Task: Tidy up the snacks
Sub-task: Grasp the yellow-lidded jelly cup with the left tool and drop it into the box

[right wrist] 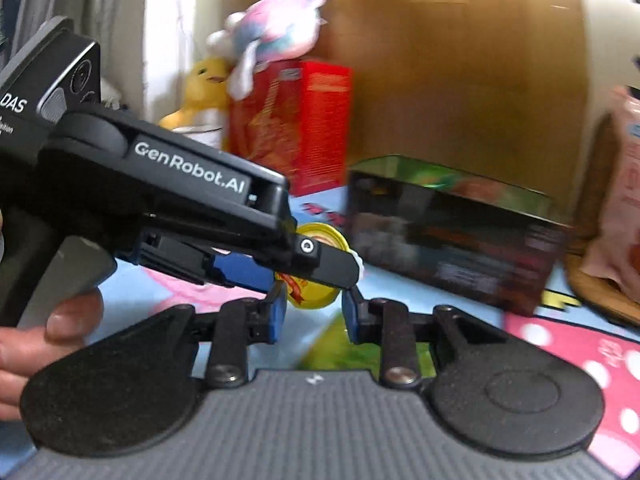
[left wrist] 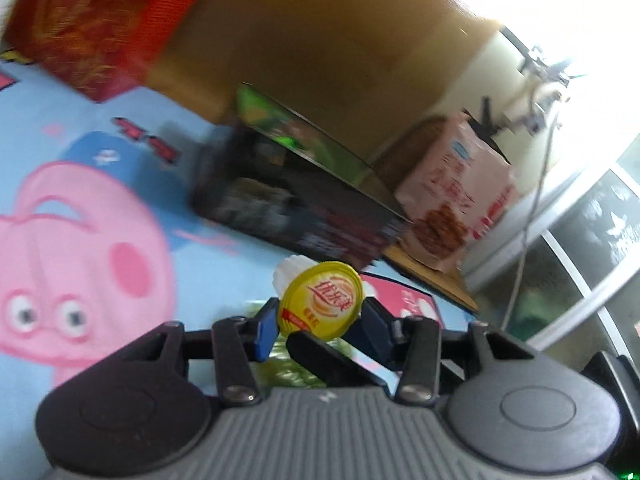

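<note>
We are working over a cartoon-pig play mat (left wrist: 80, 240), taking the dark snack box (left wrist: 296, 208) at its middle as our landmark. Behind that box a red carton (left wrist: 92, 28) is standing, and to its right a pink snack bag (left wrist: 456, 200) is leaning; these look already gathered, though blur is hiding much detail.

In front of the box, we are holding a small yellow-lidded jelly cup (left wrist: 322, 304) in the left gripper (left wrist: 320, 320), its blue pads closing on the cup's sides.

The right gripper (right wrist: 314, 312) is sitting just beneath the cup with its jaws parted a little, gripping nothing.

We judge the cup is not yet placed, so the sorting looks partly finished.
</note>
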The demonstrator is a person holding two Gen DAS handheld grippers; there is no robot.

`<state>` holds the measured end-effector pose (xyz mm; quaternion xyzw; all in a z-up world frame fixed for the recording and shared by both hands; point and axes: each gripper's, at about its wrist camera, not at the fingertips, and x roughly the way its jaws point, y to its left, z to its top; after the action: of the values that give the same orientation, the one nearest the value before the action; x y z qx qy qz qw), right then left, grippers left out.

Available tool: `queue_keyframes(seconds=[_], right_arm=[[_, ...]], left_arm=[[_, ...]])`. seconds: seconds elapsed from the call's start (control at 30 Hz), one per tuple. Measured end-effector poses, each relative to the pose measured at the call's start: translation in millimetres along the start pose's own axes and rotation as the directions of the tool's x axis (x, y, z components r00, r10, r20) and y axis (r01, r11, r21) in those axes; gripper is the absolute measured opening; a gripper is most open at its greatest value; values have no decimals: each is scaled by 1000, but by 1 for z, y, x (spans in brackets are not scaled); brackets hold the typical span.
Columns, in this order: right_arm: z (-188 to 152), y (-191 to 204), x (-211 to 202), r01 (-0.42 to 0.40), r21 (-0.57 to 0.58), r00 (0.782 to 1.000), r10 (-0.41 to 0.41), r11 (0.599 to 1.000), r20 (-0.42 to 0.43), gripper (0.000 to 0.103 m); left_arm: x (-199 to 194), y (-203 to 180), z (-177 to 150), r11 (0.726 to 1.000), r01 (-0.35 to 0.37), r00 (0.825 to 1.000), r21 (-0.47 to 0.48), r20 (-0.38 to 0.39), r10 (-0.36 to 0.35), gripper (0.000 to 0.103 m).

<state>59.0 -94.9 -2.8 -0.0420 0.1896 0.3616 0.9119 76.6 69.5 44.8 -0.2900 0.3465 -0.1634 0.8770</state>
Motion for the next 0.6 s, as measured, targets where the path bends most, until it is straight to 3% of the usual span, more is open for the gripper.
queue_keyframes(seconds=[0.27,0.6], right_arm=[[-2,-29,-16,79,70,995,-83,994,58,33],[29,-52,0,116,51,978,-123,992,167,33]], left_arm=[[20,-30,10,998,33,999,59,-5,-33,44],[40,-48,68,993,25,997,119,65,-32,44]])
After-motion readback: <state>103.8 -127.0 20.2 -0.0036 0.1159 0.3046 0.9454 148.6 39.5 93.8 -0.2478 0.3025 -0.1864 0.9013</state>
